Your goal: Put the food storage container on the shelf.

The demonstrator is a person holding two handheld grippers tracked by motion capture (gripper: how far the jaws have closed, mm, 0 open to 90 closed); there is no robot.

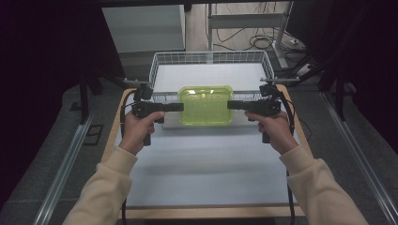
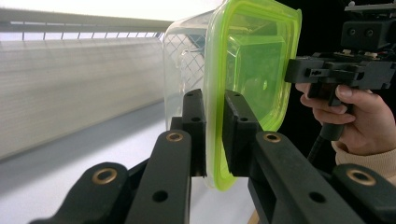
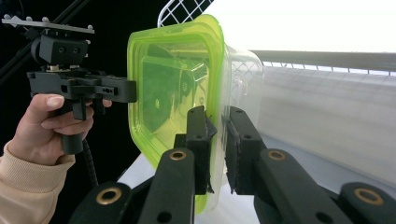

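Green-lidded clear plastic rectangular container (image 1: 205, 105) hangs between both tools above the white table (image 1: 202, 164), before the white wire basket (image 1: 159, 63); left gripper (image 1: 177, 107) and right gripper (image 1: 233, 104) each clench its lid rim.

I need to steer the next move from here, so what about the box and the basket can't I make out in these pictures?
- Contents of the box: high view, the tinted green lid hides them; both gripper views give only glare and reflections.
- Underside of the box: high view, the lid covers it, so whether it rests on the table is unclear.
- Basket floor: both gripper views, washed out by bright light.
- Left tongs and right tongs: tips hidden behind the lid's rim.
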